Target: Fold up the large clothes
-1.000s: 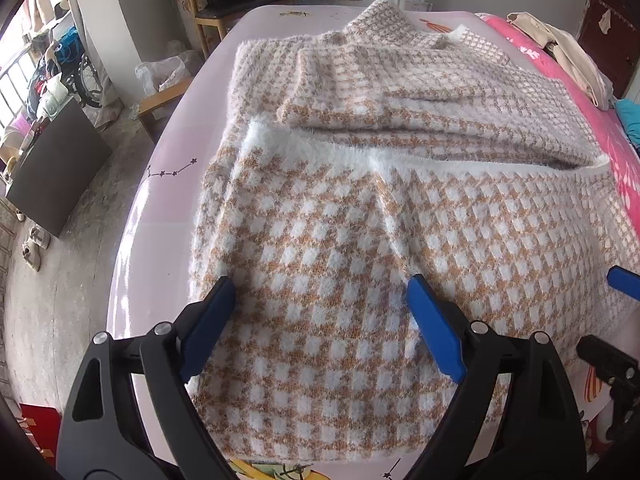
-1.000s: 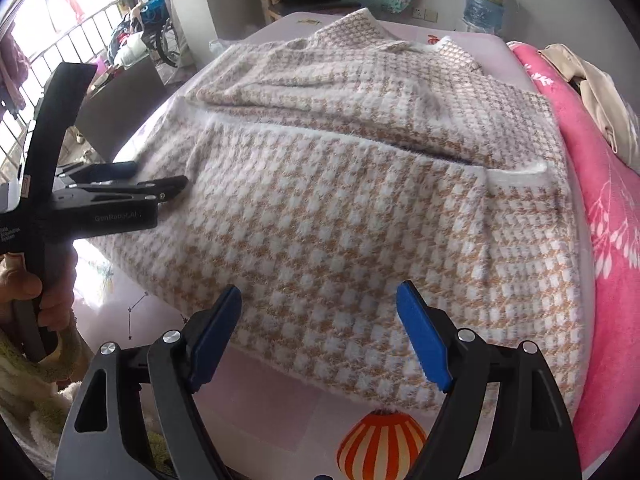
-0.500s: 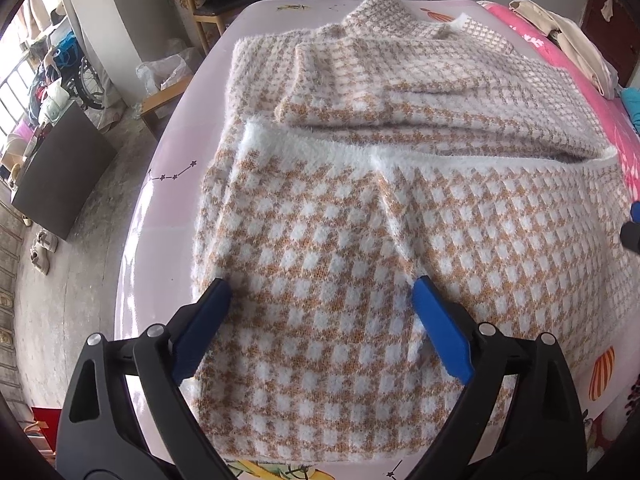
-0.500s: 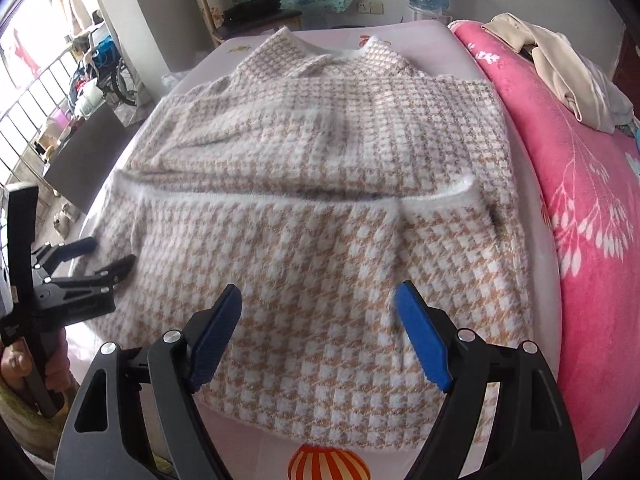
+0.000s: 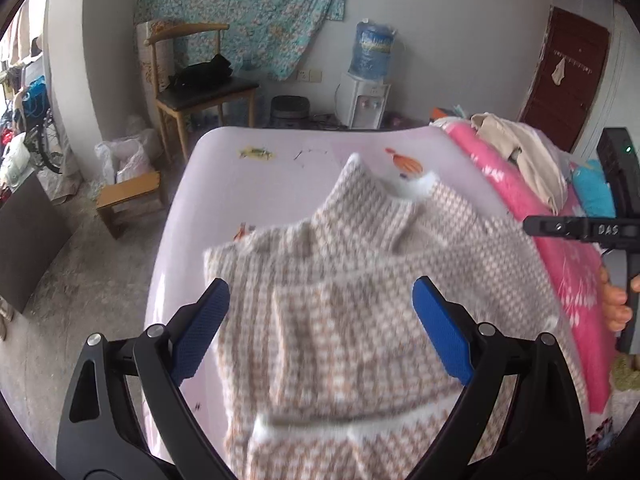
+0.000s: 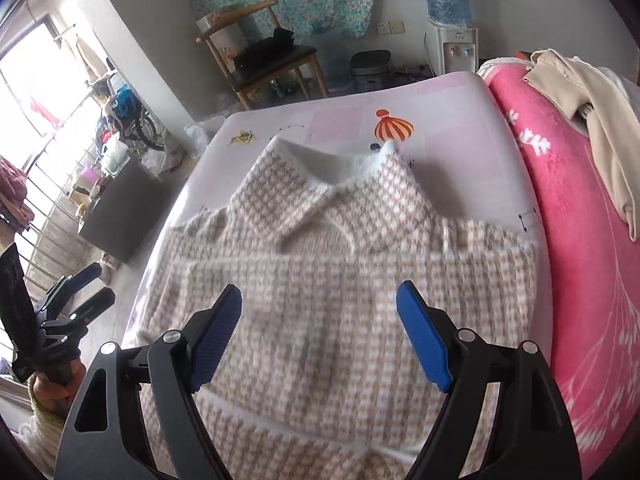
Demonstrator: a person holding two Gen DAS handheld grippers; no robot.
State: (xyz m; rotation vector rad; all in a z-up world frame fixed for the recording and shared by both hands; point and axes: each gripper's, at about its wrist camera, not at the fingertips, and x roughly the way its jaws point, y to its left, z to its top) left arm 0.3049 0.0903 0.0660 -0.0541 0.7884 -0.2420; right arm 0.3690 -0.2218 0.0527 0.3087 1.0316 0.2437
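A beige and white houndstooth knit garment [image 5: 352,320] [image 6: 340,272] lies spread on a pale lilac bed sheet [image 5: 280,172] [image 6: 452,112], collar at the far end. Its lower part is folded up over the body, with a white fuzzy hem [image 5: 344,424] across it. My left gripper [image 5: 320,328] hovers open above the left half of the garment, nothing between its blue pads. My right gripper [image 6: 318,332] is open too, over the middle of the garment, holding nothing. Each gripper shows at the edge of the other's view, held by a hand [image 5: 616,304] [image 6: 52,392].
A pink blanket [image 6: 580,240] with a beige garment [image 6: 592,96] on it borders the sheet on the right. Beyond the bed stand a wooden chair [image 5: 192,92], a water dispenser [image 5: 366,92] and a small wooden stool [image 5: 128,196]. Bare floor lies to the left.
Both grippers rose and tilted up, moving along the garment toward its collar; the far wall and chair now show. Both stayed open and empty. The garment has not moved.
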